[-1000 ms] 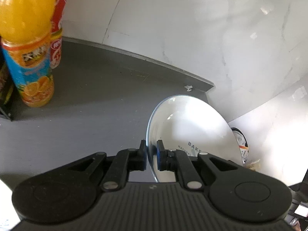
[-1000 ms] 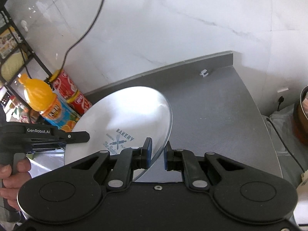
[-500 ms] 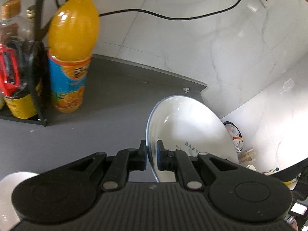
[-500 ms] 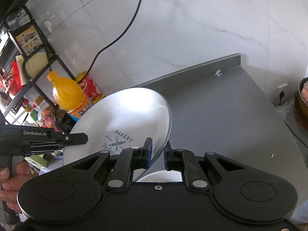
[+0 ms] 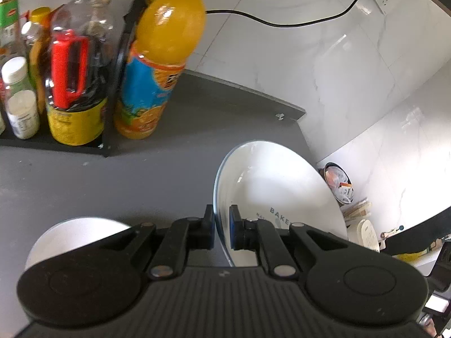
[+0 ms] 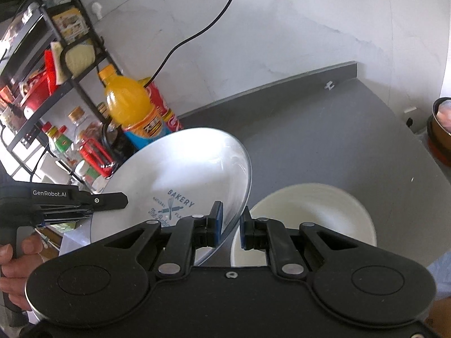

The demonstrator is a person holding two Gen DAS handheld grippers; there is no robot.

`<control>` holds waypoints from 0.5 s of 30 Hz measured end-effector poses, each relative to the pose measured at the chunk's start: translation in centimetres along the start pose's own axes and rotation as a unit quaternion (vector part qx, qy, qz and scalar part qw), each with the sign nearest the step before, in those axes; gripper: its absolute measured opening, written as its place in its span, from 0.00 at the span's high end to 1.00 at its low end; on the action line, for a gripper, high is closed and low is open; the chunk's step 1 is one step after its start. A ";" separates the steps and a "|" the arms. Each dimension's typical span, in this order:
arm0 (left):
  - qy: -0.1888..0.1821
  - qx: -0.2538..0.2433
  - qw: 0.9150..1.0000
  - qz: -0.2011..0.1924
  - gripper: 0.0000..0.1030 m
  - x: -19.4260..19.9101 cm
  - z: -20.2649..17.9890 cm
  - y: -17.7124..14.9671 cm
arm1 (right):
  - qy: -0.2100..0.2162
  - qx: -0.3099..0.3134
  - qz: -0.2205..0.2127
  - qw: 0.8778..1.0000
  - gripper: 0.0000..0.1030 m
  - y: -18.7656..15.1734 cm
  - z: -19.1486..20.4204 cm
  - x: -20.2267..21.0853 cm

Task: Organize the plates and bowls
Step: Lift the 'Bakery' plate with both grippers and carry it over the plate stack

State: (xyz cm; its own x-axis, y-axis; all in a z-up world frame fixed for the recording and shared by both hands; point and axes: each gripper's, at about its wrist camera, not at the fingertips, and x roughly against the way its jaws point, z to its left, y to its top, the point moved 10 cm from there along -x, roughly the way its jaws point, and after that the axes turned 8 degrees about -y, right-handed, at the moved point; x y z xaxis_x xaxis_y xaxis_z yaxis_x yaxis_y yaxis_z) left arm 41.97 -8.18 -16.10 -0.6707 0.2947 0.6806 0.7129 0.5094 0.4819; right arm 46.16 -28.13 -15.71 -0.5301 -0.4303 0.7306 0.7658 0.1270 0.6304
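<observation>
Plate (image 6: pixel 180 177): carried above counter, rim pinched by left gripper (image 5: pixel 221 226) and right gripper (image 6: pixel 229 225); next, lowering onto bowl (image 6: pixel 307 211).

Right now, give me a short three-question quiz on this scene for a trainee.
1. True or false: the left gripper is shut on the plate rim.
2. What large word is printed on the plate?
3. The white bowl is: A on the counter, B inside the plate, C held in a gripper.
Key: 1 true; 2 BAKERY; 3 A.
</observation>
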 end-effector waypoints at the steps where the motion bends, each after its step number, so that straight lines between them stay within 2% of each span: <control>1: 0.000 0.000 1.000 0.001 0.92 0.4 0.4 -0.2 | 0.000 0.000 0.000 1.000 0.88 -0.4 0.4 0.1; 15: 0.003 -0.004 1.000 0.015 0.92 3.4 4.6 -2.9 | -0.009 -0.003 0.004 1.000 0.88 -5.0 4.7 0.6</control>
State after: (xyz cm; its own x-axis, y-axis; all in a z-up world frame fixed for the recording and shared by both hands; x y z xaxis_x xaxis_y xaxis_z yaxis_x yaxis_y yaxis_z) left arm 36.63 -4.89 -17.72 -0.6479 0.3044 0.6983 0.7344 0.4932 0.4663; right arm 40.29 -24.84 -17.18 -0.5300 -0.4139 0.7402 0.7720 0.1256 0.6230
